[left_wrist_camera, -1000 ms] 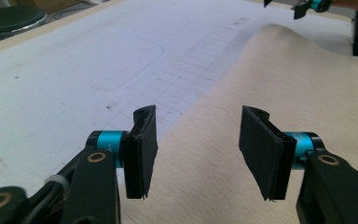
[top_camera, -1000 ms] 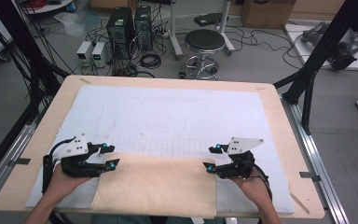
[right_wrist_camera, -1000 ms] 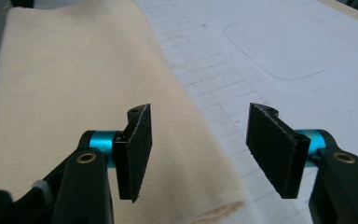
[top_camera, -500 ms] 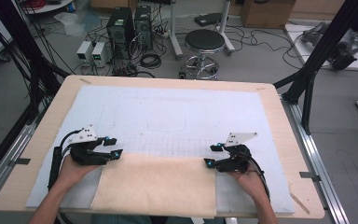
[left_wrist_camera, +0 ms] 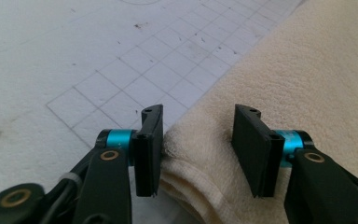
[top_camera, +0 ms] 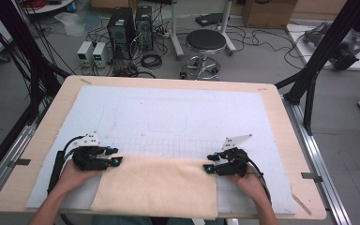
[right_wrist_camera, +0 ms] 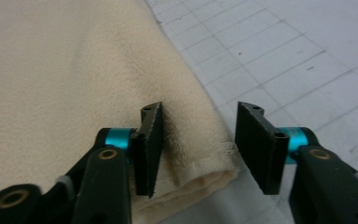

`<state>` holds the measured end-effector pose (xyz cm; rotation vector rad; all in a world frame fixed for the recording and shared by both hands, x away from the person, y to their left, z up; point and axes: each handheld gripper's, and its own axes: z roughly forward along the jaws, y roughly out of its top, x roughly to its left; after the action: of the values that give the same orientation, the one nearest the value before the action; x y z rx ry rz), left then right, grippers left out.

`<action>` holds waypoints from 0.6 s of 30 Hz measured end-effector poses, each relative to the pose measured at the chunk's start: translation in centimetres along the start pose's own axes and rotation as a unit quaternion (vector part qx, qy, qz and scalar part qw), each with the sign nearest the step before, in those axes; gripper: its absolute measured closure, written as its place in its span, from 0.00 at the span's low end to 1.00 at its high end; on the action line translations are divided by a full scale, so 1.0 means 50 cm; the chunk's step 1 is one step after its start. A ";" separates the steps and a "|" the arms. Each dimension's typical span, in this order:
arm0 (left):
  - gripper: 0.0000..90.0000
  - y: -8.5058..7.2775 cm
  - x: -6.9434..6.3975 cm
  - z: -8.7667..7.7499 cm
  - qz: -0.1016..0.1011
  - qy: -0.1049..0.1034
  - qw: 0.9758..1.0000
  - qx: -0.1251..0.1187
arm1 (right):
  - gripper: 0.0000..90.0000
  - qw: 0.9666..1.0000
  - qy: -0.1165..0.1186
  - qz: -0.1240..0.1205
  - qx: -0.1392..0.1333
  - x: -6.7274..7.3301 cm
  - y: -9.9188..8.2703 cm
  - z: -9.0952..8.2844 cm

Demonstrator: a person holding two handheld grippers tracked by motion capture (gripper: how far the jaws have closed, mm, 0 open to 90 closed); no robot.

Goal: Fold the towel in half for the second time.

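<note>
From above, a folded cream towel [top_camera: 157, 185] lies at the counter's [top_camera: 281, 112] near edge, the left tongs [top_camera: 115, 157] and right tongs [top_camera: 208, 164] at its far corners. In the left gripper view, the left tongs [left_wrist_camera: 198, 149], which have just been closing, straddle a towel [left_wrist_camera: 279, 93] corner without pinching it. In the right gripper view, the right tongs [right_wrist_camera: 198, 149], also just closing, stand parted around the towel's [right_wrist_camera: 74, 79] corner.

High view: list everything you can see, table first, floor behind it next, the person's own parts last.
towel: one, cream, folded, on the near middle of the mat.
mat: one, white with a faint grid, covering most of the tabletop.
table: one, light wood, its edge bare around the mat.
stool: one, black round seat on a chrome base, on the floor beyond the table.
computer towers: two, black, on the floor at the far left.
small boxes: two, white, left of the towers.
left tool: one, black with blue tips, at the towel's far left corner, which lies between its jaws; they have just been closing.
right tool: one, black, at the far right corner, likewise.
</note>
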<state>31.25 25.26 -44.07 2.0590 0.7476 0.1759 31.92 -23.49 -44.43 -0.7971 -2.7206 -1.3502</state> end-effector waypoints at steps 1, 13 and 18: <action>0.61 -0.001 0.000 0.000 -0.001 -0.002 1.000 -0.002 | 0.61 1.000 0.008 0.006 0.001 -0.001 -0.001 0.000; 0.87 0.003 -0.013 -0.007 0.025 -0.001 1.000 -0.001 | 0.86 0.999 0.029 -0.018 -0.003 0.007 -0.004 -0.007; 0.87 0.013 -0.018 -0.016 0.034 0.014 0.999 -0.011 | 0.87 0.999 0.016 -0.033 -0.010 0.013 0.002 -0.014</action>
<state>30.53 25.05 -42.95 2.0664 0.6916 0.2507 31.23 -23.68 -43.76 -0.6879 -2.7365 -1.3906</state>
